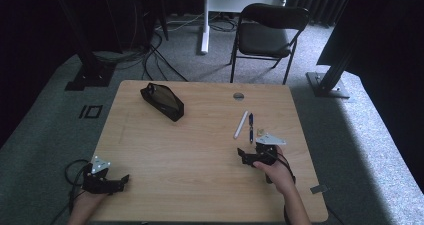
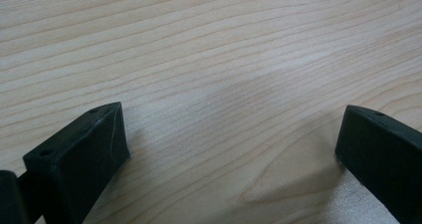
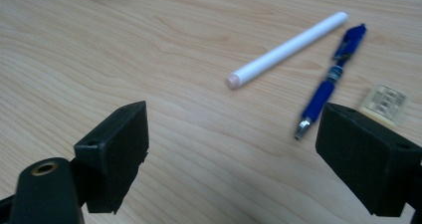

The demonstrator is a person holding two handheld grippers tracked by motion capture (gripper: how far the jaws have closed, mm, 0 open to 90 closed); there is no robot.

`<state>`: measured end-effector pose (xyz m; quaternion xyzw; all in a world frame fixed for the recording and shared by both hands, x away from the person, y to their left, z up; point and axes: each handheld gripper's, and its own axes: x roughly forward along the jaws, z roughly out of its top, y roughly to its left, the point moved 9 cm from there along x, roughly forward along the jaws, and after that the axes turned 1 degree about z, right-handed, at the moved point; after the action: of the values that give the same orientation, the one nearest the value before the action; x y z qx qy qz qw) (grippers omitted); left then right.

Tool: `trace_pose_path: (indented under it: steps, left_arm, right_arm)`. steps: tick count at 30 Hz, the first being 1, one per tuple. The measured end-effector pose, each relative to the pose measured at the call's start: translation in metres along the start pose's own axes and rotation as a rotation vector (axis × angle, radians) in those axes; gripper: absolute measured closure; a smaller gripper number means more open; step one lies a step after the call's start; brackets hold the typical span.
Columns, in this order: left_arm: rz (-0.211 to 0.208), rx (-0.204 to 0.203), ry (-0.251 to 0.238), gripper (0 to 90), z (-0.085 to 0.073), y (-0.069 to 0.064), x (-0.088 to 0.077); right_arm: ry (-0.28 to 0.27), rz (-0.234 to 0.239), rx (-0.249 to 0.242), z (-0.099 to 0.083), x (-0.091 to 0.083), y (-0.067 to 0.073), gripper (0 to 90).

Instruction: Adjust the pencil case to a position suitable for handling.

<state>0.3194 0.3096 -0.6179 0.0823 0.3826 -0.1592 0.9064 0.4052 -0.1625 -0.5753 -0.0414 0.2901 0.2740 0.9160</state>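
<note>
From the high view, the right tool (image 1: 246,157) rests low on the pale wooden surface (image 1: 200,150), jaws spread, just short of a white stick (image 1: 241,124) and a blue pen (image 1: 250,127) lying side by side. A small tan tag (image 1: 260,132) sits just beside the pen. The left tool (image 1: 121,181) waits near the front left corner, well apart from them, and a black case (image 1: 162,101) lies toward the far left.

In the left gripper view, the left tool's jaws stand wide apart over bare wood grain, holding nothing.

In the right gripper view, the right tool (image 3: 234,149) is open and empty. The white stick (image 3: 287,50) is a smooth, round rod, likely light and rigid and apt to roll; the middle of its length looks the safest hold. The blue pen (image 3: 330,82) is hard glossy plastic with a metal tip nearest the jaws and a clip at the far end; its darker grip section should slip least. The tag (image 3: 385,102) lies flat, thin and hard to pinch.
</note>
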Motion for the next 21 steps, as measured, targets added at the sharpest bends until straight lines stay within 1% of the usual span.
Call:
trace_pose_path:
  steps: [6, 10, 14, 15, 17, 18, 21]
  left_arm:
    - [-0.001, 0.001, 0.000, 0.2, 0.000, 0.000, 0.000]
    - [0.000, 0.000, 0.000, 0.2, 0.000, 0.000, 0.000]
    - [0.000, 0.000, 0.000, 0.2, 0.000, 0.000, 0.000]
    - [0.000, 0.000, 0.000, 0.2, 0.000, 0.000, 0.000]
    - [0.000, 0.000, 0.000, 0.2, 0.000, 0.000, 0.000]
    - [0.000, 0.000, 0.000, 0.2, 0.000, 0.000, 0.000]
    - [0.000, 0.000, 0.000, 0.2, 0.000, 0.000, 0.000]
  right_arm:
    - [0.005, 0.024, -0.018, 0.005, 0.010, 0.012, 13.0]
    - [-0.003, 0.038, -0.024, 0.010, 0.015, 0.020, 13.1]
    - [0.000, 0.055, -0.039, 0.014, 0.023, 0.032, 13.1]
    - [0.000, 0.055, -0.039, 0.014, 0.023, 0.032, 13.1]
    - [-0.003, 0.068, -0.048, 0.017, 0.029, 0.040, 13.2]
    - [-0.003, 0.068, -0.048, 0.017, 0.029, 0.040, 13.2]
    - [0.001, 0.080, -0.045, 0.019, 0.035, 0.046, 13.2]
